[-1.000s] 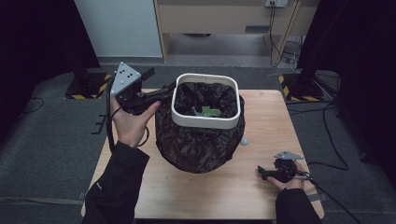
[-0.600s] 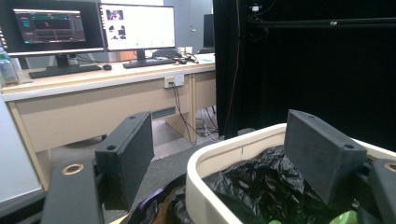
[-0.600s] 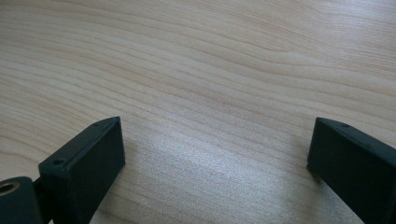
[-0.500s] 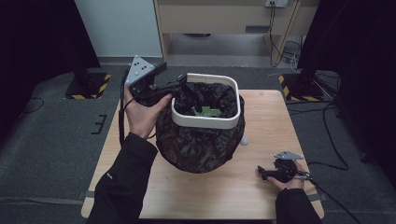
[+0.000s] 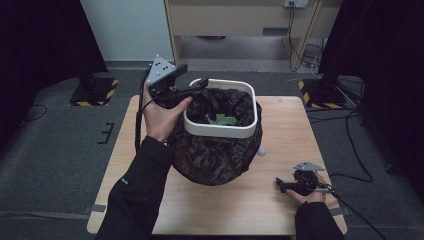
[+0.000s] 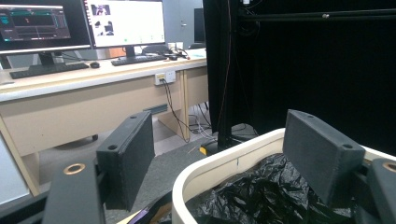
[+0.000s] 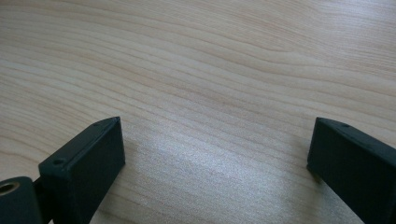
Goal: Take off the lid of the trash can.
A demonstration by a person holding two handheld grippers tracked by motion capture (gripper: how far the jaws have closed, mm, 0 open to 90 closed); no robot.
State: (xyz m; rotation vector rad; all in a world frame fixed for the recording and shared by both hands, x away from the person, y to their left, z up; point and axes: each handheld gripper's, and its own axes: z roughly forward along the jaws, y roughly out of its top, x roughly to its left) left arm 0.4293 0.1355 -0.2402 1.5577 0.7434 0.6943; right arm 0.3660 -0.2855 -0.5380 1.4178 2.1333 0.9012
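Reaching for the bin rim (image 5: pixel 220 131) with left gripper (image 5: pixel 199 86) — jaws wide apart astride the far-left rim corner, nothing pinched yet. Black liner bag (image 5: pixel 212 157) draped over one white bin at table (image 5: pixel 280 215) centre, green scrap (image 5: pixel 220 120) inside. Right gripper (image 5: pixel 281 184) parked low on the wood, open, empty. Likely early stage — bag grab pending. Two grippers, one bin, one bag.

Bin (image 5: pixel 220 131) stood at centre of the table (image 5: pixel 280 210), mid-frame in the high view, with the bin liner (image 5: pixel 215 157) inside it and draped down its outside. Left gripper (image 5: pixel 199 86) sat at the bin's upper-left rim. Right gripper (image 5: pixel 280 184) rested on the table at lower right, well apart from the bin.
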